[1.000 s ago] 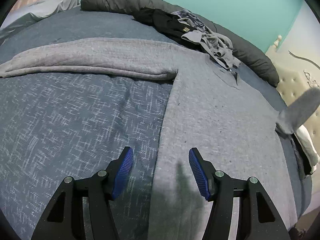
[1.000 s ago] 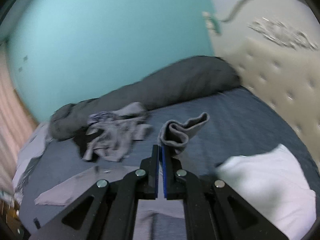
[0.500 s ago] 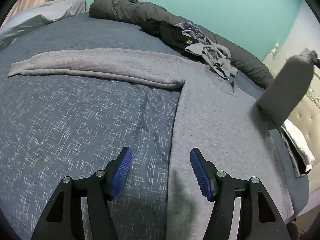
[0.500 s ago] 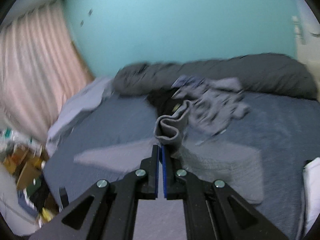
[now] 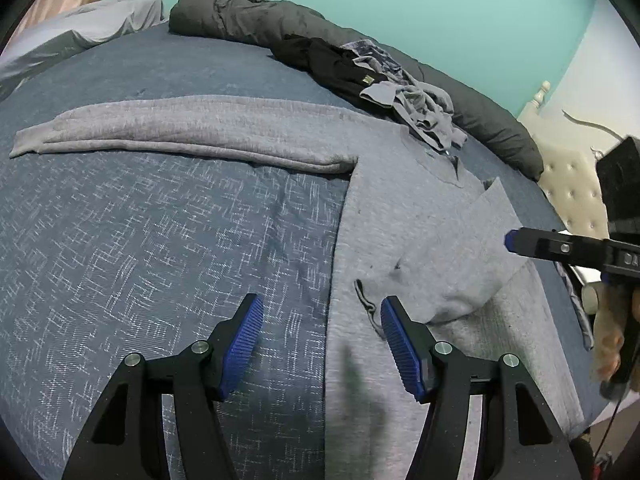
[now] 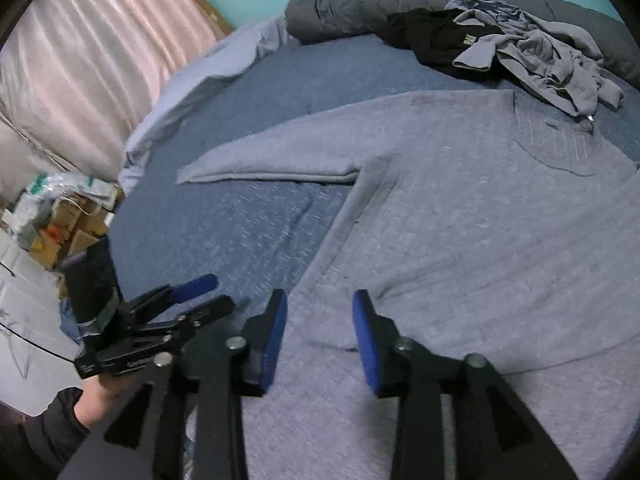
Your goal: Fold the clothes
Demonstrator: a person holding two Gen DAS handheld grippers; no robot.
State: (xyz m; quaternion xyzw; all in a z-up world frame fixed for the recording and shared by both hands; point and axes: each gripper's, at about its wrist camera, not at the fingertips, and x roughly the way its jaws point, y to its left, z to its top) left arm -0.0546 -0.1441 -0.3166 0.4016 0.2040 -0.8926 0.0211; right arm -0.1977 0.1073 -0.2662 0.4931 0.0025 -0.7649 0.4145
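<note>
A grey long-sleeved sweater (image 5: 400, 208) (image 6: 460, 216) lies flat on the blue bed cover (image 5: 160, 240). One sleeve (image 5: 180, 132) stretches out to the left. The other sleeve (image 5: 460, 252) is folded across the body, its cuff near my left gripper. My left gripper (image 5: 320, 340) hovers open over the sweater's left side edge. My right gripper (image 6: 320, 332) is open with nothing between its fingers, low over the folded sleeve; its tip (image 5: 516, 240) shows at the right of the left wrist view.
A heap of dark and grey clothes (image 5: 384, 84) (image 6: 520, 44) lies beyond the collar. A rolled dark duvet (image 5: 248, 16) runs along the teal wall. A tufted headboard (image 5: 572, 184) stands right. Curtains (image 6: 80, 64) and boxes (image 6: 60, 220) are beside the bed.
My right gripper carried the right sleeve up and over, laid it across the sweater's body, then opened and let go. The left gripper stayed open, shifting slightly.
</note>
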